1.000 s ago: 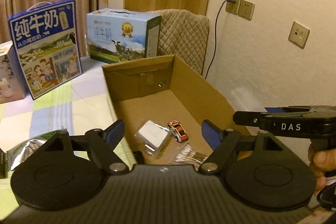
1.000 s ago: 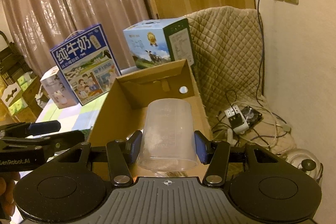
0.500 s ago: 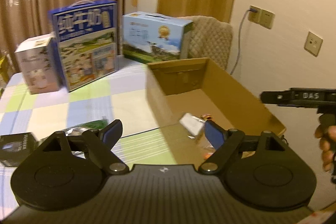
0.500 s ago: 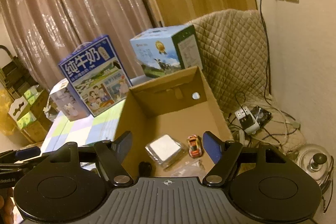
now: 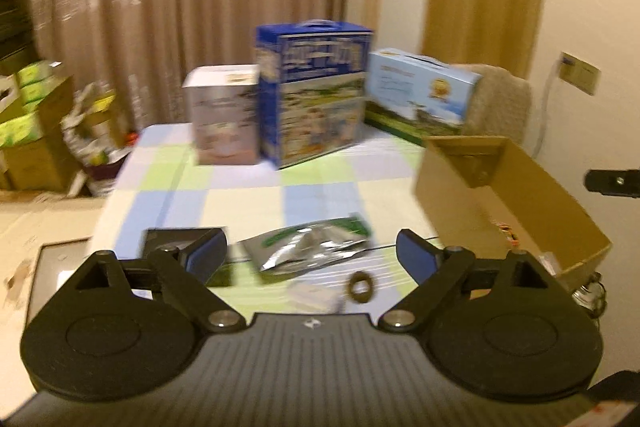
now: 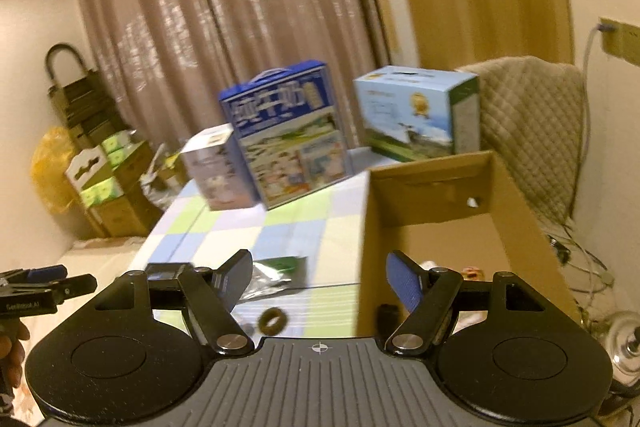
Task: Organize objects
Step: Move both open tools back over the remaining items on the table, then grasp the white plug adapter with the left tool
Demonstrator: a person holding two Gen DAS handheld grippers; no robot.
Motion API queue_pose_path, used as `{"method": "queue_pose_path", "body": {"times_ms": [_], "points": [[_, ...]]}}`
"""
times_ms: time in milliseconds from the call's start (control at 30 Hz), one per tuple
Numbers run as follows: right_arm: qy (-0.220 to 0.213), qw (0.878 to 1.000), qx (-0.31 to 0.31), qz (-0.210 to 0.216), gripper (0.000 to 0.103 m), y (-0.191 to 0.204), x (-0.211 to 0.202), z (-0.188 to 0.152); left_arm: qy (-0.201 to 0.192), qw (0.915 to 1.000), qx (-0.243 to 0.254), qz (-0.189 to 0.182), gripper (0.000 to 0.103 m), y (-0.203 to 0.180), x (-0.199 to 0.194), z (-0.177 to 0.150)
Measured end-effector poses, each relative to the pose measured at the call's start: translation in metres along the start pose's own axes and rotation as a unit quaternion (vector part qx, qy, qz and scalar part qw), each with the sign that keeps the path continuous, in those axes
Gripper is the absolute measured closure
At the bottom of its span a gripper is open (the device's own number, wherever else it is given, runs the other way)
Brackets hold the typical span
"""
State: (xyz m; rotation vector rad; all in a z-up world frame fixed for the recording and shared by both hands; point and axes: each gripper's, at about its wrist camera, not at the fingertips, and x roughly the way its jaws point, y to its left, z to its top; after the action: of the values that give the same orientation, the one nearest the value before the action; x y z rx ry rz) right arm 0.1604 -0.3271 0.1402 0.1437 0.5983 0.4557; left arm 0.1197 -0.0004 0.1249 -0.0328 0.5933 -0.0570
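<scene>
My left gripper (image 5: 312, 255) is open and empty above the checked tablecloth (image 5: 240, 203). Just ahead of it lie a silver and green foil pouch (image 5: 308, 247), a small brown ring (image 5: 360, 287), a pale packet (image 5: 312, 297) and a black box (image 5: 168, 239). The open cardboard box (image 5: 516, 211) stands at the right. My right gripper (image 6: 320, 279) is open and empty over the left wall of the cardboard box (image 6: 452, 227). A toy car (image 6: 472, 271) lies inside it. The ring (image 6: 273, 321) and the pouch (image 6: 272, 273) also show in the right wrist view.
Three cartons stand at the back of the table: a white one (image 5: 224, 115), a blue milk carton (image 5: 314, 91) and a light blue one (image 5: 420, 99). A quilted chair (image 6: 532, 123) and cables (image 6: 580, 259) are right of the box. Stacked boxes (image 5: 28, 131) stand at the far left.
My right gripper let go of the clear plastic cup and opened. Both grippers have swung left, away from the cardboard box and toward the items on the tablecloth.
</scene>
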Motion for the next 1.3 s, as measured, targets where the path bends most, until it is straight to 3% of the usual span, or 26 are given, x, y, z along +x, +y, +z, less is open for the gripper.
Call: {"method": "queue_pose_path", "body": {"times_ms": [267, 500, 733, 833, 1067, 1300], "points": [[0.027, 0.999, -0.024, 0.029, 0.032, 0.044, 0.033, -0.026, 0.004, 0.9994, -0.010, 0.034, 0.009, 0.050, -0.017, -0.024], [0.069, 0.997, -0.018, 0.035, 0.032, 0.049, 0.087, -0.074, 0.042, 0.9985, -0.001, 0.036, 0.009, 0.059, 0.022, -0.059], [0.101, 0.994, -0.027, 0.030, 0.032, 0.044, 0.145, -0.098, 0.080, 0.9966, 0.015, 0.014, 0.009, 0.055, 0.072, -0.088], [0.110, 0.993, -0.029, 0.025, 0.038, 0.043, 0.164, -0.099, 0.088, 0.9959, 0.022, 0.006, 0.009, 0.054, 0.092, -0.094], [0.121, 0.990, -0.057, 0.031, 0.050, 0.045, 0.208, -0.087, 0.091, 0.9931, 0.051, -0.052, 0.011, 0.039, 0.132, -0.087], [0.161, 0.986, -0.039, 0.020, 0.053, 0.030, 0.232, -0.093, 0.110, 0.9854, 0.089, -0.095, 0.020, 0.019, 0.172, -0.083]]}}
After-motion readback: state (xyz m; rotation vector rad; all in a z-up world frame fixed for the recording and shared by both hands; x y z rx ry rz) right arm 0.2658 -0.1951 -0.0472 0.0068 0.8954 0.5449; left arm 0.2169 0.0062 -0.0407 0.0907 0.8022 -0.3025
